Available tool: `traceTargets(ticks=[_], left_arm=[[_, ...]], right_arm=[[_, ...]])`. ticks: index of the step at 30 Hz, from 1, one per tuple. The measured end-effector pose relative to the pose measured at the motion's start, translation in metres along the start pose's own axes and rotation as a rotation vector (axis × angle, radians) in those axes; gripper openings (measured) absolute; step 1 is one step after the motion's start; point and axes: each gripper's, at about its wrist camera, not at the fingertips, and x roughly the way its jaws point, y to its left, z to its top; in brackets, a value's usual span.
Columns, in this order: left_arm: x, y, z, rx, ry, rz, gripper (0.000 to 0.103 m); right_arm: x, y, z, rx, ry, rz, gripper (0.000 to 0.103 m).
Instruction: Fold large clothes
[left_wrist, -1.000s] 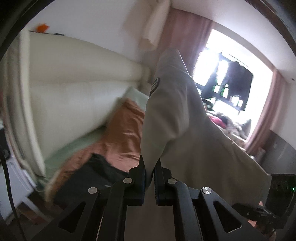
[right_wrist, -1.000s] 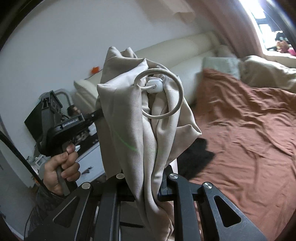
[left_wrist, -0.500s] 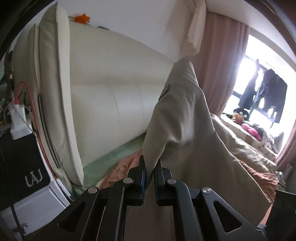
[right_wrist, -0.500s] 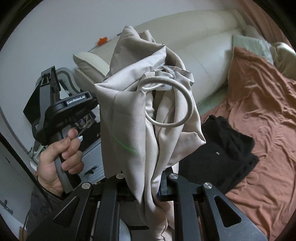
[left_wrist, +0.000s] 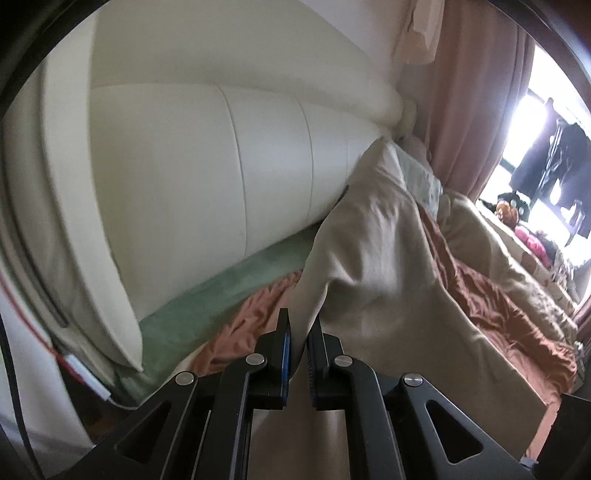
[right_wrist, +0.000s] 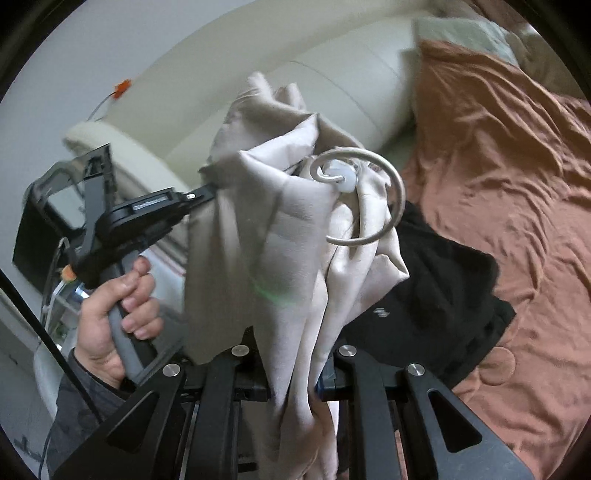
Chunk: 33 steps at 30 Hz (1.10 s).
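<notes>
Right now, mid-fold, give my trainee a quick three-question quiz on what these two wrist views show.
1. True or false: both the left gripper and the right gripper are clamped on the beige garment.
2. What hangs from the garment's bunched top? A) a metal ring B) a belt C) a hanger
3. What dark item lies on the rust bedsheet?

Key: 1 true; 2 A; 3 a black garment.

Beige garment (right_wrist: 273, 229), plain, silver ring (right_wrist: 360, 195). Rust-brown bedsheet (right_wrist: 498, 177). Black clothing (right_wrist: 436, 295) right of fingers. Cream headboard (left_wrist: 207, 162), green mattress edge (left_wrist: 229, 291), pink curtain (left_wrist: 476, 92).
</notes>
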Motion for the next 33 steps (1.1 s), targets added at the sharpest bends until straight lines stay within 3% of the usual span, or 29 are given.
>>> traceTargets(ticks=[4, 7, 9, 13, 14, 16, 17, 19, 26, 30, 33], left_arm=[[0.027, -0.005, 0.000, -0.008, 0.026, 0.017, 0.011], [0.040, -0.005, -0.012, -0.024, 0.063, 0.110, 0.037], [0.039, -0.004, -0.026, -0.018, 0.073, 0.141, 0.044], [0.036, 0.005, -0.060, -0.008, 0.125, 0.120, 0.044], [0.036, 0.008, -0.070, -0.006, 0.145, 0.132, 0.044], [0.035, 0.013, -0.086, 0.004, 0.179, 0.133, 0.044], [0.033, 0.014, -0.094, 0.001, 0.188, 0.139, 0.044], [0.026, 0.020, -0.112, -0.014, 0.199, 0.134, 0.044], [0.000, 0.023, -0.147, -0.018, 0.154, 0.145, 0.044], [-0.011, 0.023, -0.158, 0.010, 0.126, 0.172, 0.051], [-0.008, 0.025, -0.165, 0.037, 0.128, 0.191, 0.052]], right_arm=[[0.010, -0.053, 0.003, 0.111, 0.018, -0.024, 0.017], [0.027, -0.078, -0.002, 0.126, 0.028, -0.087, 0.018], [0.038, -0.101, -0.007, 0.151, 0.041, -0.119, 0.020], [0.042, -0.120, -0.016, 0.226, 0.081, -0.141, 0.031], [0.044, -0.118, -0.012, 0.202, 0.095, -0.167, 0.035], [0.043, -0.105, -0.013, 0.173, 0.106, -0.203, 0.060], [0.041, -0.097, -0.014, 0.164, 0.100, -0.227, 0.064], [0.042, -0.078, -0.022, 0.141, 0.085, -0.265, 0.066], [-0.014, -0.015, -0.041, -0.030, -0.046, -0.350, 0.066], [0.000, 0.006, -0.052, -0.123, -0.035, -0.264, 0.066], [0.021, 0.009, -0.052, -0.165, 0.000, -0.253, 0.066]])
